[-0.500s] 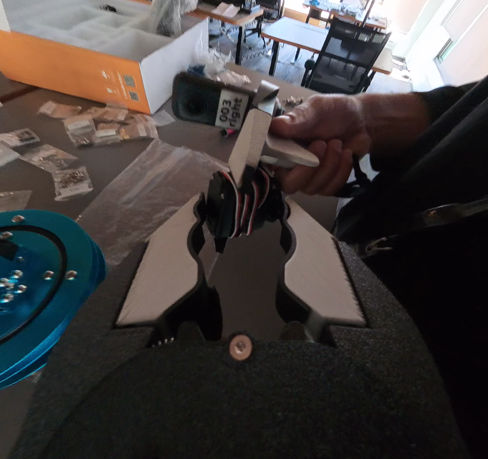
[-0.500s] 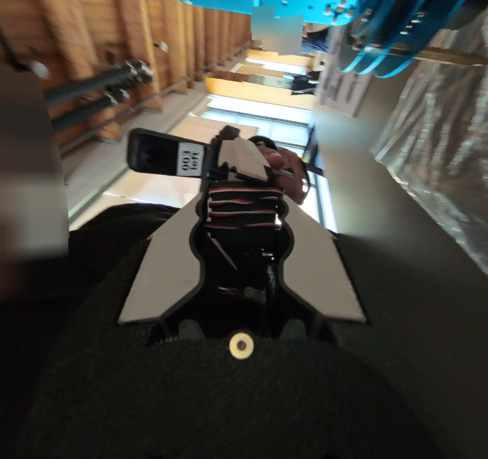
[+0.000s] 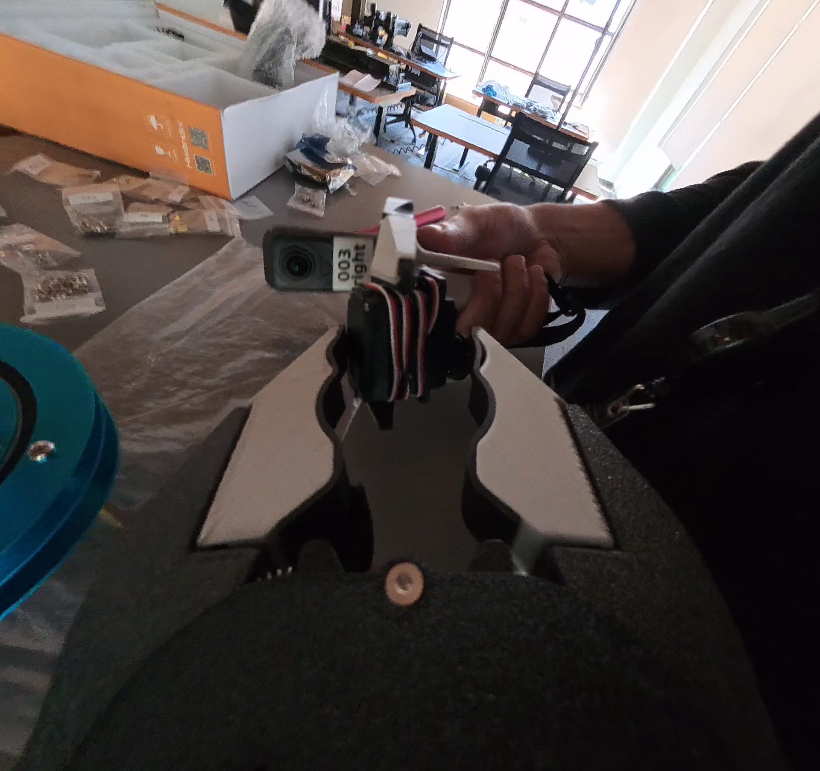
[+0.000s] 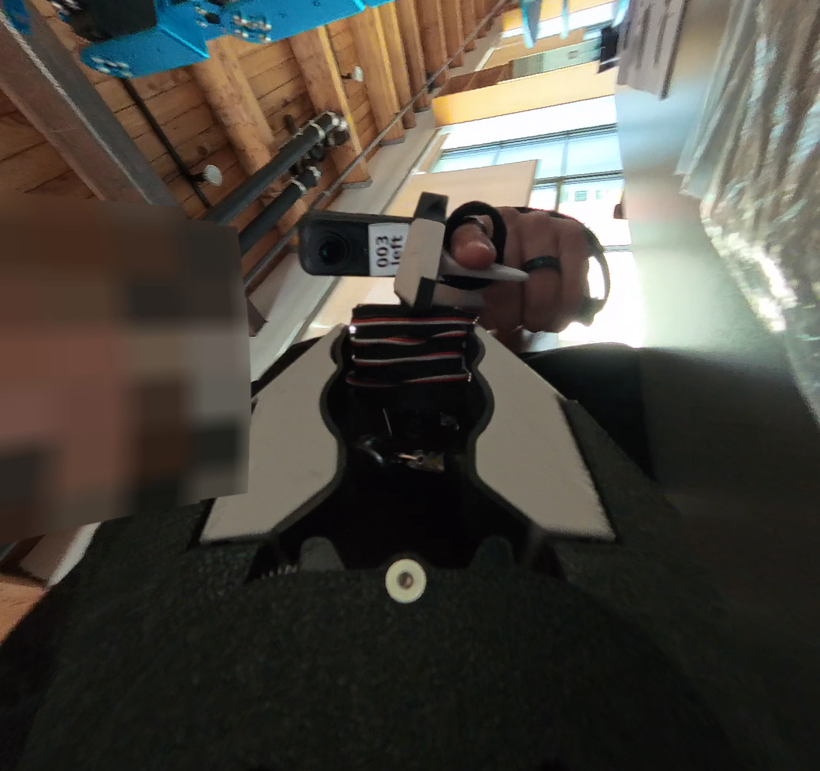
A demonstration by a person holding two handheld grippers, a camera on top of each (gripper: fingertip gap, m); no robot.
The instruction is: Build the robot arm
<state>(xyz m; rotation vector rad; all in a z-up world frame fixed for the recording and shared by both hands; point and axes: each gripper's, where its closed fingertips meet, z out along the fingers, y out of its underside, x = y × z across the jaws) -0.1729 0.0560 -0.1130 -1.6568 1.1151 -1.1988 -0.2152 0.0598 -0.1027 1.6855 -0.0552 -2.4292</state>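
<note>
– right gripper (image 4: 408,334) had rolled level since a moment ago. its grip?
– clamped across the wire-wrapped servo (image 4: 410,350), held above the table (image 3: 146,261)
– left gripper (image 3: 407,334)?
– jaws flanked that servo; contact couldn't be told, blue disc (image 3: 53,461) nearby

The gripper fingers (image 3: 284,461) show matt, smooth pale faces with black rubbery edges, set in rough dark foam (image 3: 399,683). The servo (image 3: 399,346) is glossy black plastic wrapped in smooth striped wire. The blue disc (image 3: 53,461) looks like anodised metal, the box (image 3: 111,115) matt cardboard, the sheet (image 3: 191,341) crinkled clear plastic, and the ceiling beams (image 4: 337,66) bare wood.
</note>
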